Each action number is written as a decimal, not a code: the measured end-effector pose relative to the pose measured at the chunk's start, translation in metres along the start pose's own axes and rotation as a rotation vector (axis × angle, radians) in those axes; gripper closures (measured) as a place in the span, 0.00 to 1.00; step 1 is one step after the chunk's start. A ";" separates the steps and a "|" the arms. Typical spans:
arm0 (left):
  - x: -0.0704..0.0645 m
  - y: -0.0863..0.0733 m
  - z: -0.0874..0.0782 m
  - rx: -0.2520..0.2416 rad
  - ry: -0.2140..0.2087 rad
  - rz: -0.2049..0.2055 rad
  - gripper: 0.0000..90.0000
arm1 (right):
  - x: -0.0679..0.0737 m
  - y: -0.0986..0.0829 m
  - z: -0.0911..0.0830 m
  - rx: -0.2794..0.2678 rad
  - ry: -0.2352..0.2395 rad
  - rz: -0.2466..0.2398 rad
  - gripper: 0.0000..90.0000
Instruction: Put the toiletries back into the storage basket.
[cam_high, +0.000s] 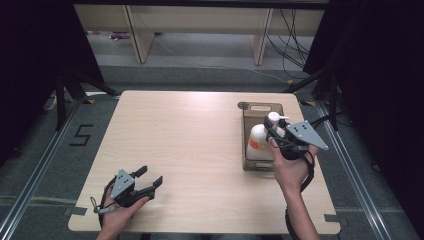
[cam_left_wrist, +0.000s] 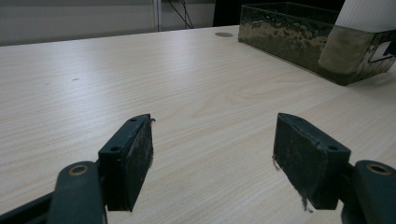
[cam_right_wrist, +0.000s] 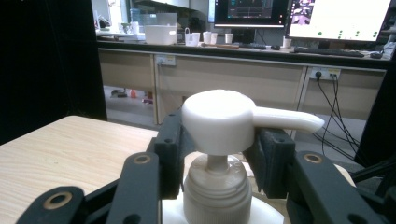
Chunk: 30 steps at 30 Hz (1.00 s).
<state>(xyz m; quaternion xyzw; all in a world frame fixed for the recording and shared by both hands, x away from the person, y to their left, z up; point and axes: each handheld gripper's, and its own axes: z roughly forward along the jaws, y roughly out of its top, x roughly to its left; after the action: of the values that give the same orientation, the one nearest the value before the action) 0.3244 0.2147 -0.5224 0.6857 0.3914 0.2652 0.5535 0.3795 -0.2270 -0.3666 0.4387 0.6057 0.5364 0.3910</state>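
Your pump bottle (cam_high: 260, 140) stands upright in the dark bin (cam_high: 250, 162) at the counter's (cam_high: 190, 145) right side. Smooth rigid plastic, likely slippery — the neck under the pump head (cam_right_wrist: 219, 121) is the surest hold. Your right gripper (cam_right_wrist: 218, 154) has its fingers closed around that neck. The bin walls crowd the bottle. Your left gripper (cam_left_wrist: 212, 161) hovers over bare counter, fingers spread, empty.

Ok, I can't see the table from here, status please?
Left gripper open, idle on table. Right gripper shut on pump bottle neck, bottle in the dark bin. Nothing in the way.
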 end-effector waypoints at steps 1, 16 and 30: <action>0.000 0.000 0.000 0.000 0.000 0.000 0.31 | 0.000 0.000 0.000 0.006 -0.003 0.000 0.67; 0.000 0.000 0.000 -0.001 0.000 -0.001 0.31 | 0.001 -0.003 0.002 0.029 0.019 -0.009 0.67; 0.000 0.000 0.000 -0.002 0.000 -0.005 0.31 | 0.001 0.002 0.000 0.069 -0.009 -0.008 0.59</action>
<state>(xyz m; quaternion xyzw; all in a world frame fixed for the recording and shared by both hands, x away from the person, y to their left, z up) 0.3239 0.2148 -0.5225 0.6841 0.3928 0.2643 0.5548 0.3792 -0.2265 -0.3647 0.4521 0.6238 0.5115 0.3804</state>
